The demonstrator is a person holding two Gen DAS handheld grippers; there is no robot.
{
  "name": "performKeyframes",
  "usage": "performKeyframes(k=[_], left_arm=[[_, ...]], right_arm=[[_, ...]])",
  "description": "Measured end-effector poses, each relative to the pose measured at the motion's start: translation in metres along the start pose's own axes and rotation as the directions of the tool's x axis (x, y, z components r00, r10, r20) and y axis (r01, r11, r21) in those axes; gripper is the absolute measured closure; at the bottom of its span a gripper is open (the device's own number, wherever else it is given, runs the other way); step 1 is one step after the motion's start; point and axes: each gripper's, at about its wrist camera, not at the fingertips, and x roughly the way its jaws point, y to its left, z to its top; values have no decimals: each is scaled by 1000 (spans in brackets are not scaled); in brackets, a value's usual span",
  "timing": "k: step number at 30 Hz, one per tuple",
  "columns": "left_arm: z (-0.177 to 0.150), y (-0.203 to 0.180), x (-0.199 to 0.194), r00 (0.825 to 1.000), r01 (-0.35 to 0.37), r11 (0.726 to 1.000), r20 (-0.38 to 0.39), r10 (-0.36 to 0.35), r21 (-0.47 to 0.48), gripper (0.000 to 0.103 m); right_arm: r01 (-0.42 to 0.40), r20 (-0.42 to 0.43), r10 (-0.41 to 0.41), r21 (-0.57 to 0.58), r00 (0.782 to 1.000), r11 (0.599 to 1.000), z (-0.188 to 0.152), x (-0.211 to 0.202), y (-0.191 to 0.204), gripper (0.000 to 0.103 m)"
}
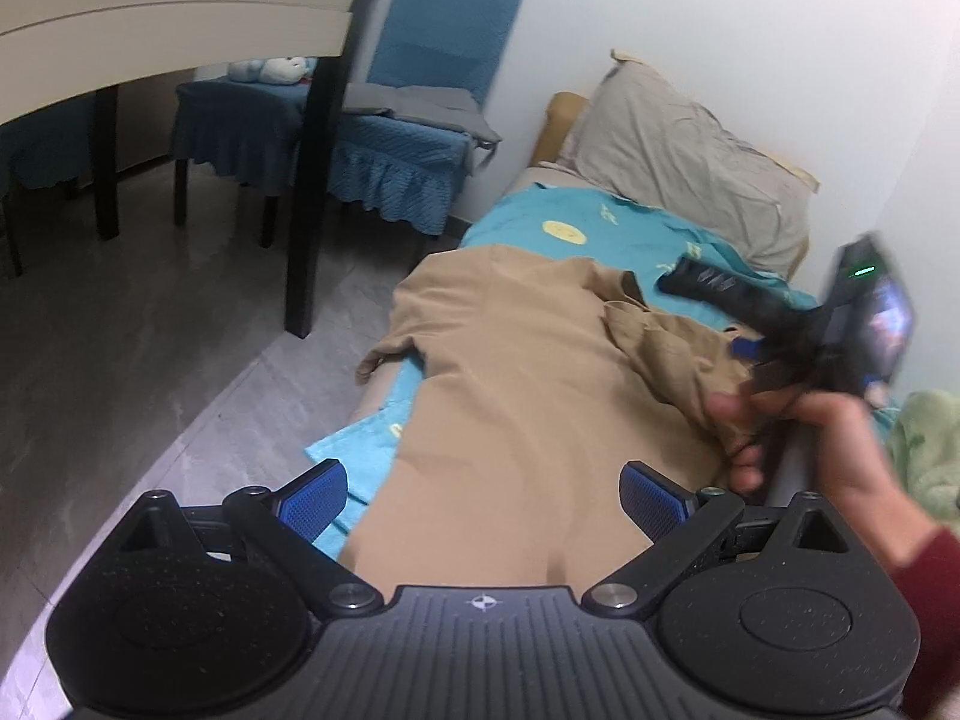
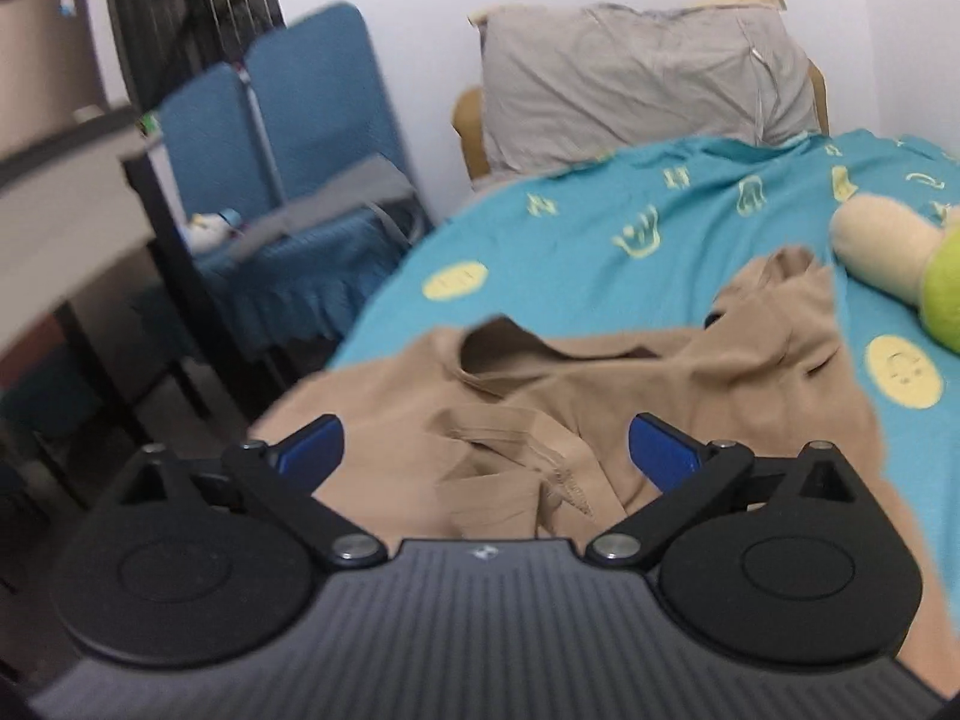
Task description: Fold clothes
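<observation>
One tan shirt (image 2: 600, 396) (collar pillowward (image 2: 648, 84))

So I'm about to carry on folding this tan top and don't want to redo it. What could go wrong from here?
The tan garment overhangs the bed's floor-side edge, so a tug might slide it off. Its collar area lies bunched, and folding over that would likely lock in creases. Both the left gripper and the right gripper stand open, holding nothing, so the cloth is unsecured.

Both hand-held grippers gape wide, left (image 1: 483, 501) and right (image 2: 486, 450); the right hand (image 1: 798, 438) grips its handle.
</observation>
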Motion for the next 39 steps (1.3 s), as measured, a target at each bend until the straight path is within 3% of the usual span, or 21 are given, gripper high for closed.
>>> performKeyframes(k=[7, 11, 16, 20, 23, 26, 31, 33, 35, 39], left_arm=[[-12, -22, -19, 998, 58, 997, 9, -59, 41, 4], [-24, -35, -29, 993, 116, 992, -20, -115, 50, 4], [-43, -57, -32, 976, 204, 975, -98, -195, 86, 5], [-62, -84, -30, 940, 309, 948, -177, -292, 78, 9], [-81, -111, -23, 893, 401, 915, -247, -377, 51, 14], [-102, -142, -12, 853, 466, 880, -313, -418, 96, 25], [-133, -176, 16, 826, 492, 852, -404, -392, 179, 45], [-140, -181, 25, 814, 507, 843, -422, -399, 180, 46], [-143, -186, 29, 791, 540, 827, -431, -435, 158, 46], [-150, -193, 32, 727, 616, 780, -460, -511, 107, 46]], right_arm=[[-28, 46, 28, 13, 999, 1000, 14, -149, -11, 0], [4, 74, -8, 50, 997, 999, -1, -247, -32, 0], [47, 122, -60, 104, 991, 994, -29, -323, -66, 0], [101, 151, -125, 158, 981, 982, -47, -339, -96, 0], [148, 160, -187, 229, 969, 962, -45, -339, -122, 0], [145, 172, -208, 320, 963, 936, -44, -337, -146, 0], [120, 157, -201, 414, 967, 902, -52, -339, -175, 0], [106, 149, -185, 427, 971, 898, -53, -337, -178, 0], [92, 142, -167, 426, 976, 900, -54, -334, -177, 0], [75, 125, -141, 428, 982, 901, -55, -327, -173, 0]])
